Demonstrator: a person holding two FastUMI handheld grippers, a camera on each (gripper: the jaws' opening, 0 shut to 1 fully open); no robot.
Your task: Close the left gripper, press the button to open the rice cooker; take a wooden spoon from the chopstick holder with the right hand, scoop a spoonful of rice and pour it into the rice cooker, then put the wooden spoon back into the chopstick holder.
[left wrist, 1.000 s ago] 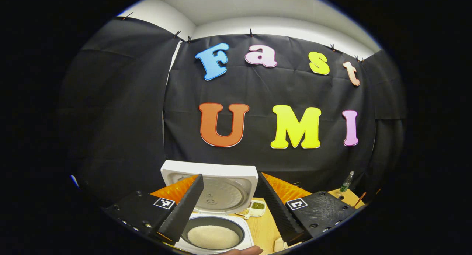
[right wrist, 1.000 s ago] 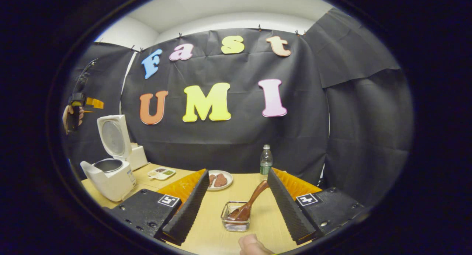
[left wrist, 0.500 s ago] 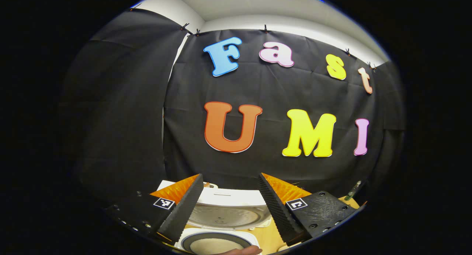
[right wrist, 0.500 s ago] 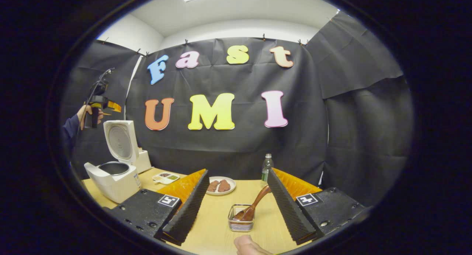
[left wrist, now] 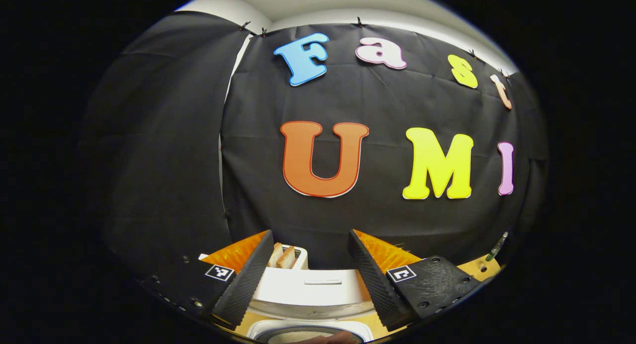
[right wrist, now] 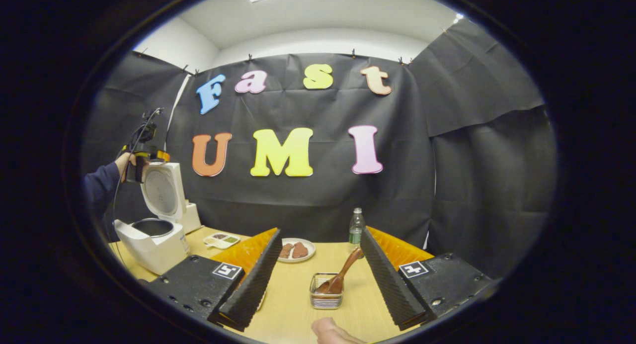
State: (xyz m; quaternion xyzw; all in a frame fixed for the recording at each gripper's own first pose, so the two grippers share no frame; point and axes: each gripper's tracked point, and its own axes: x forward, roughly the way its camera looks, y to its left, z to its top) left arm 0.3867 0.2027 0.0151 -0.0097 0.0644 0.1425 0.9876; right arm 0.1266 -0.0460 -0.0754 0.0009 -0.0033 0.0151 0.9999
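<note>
Moved: left claw (left wrist: 309, 269) has risen, rice cooker (left wrist: 310, 304) now cut off below it.
Hidden: pot contents.
Left claw: wide, empty, beside raised lid (right wrist: 161, 191).
Right claw (right wrist: 318, 272): wide, empty, above bench (right wrist: 288, 304).
Wooden spoon (right wrist: 340, 278): leaning in chopstick holder (right wrist: 326, 298).

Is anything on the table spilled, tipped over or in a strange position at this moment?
Nothing stands out. The rice cooker stands with its lid raised, the spoon leans in its holder, and the bottle is upright. No spill shows on the table.
</note>
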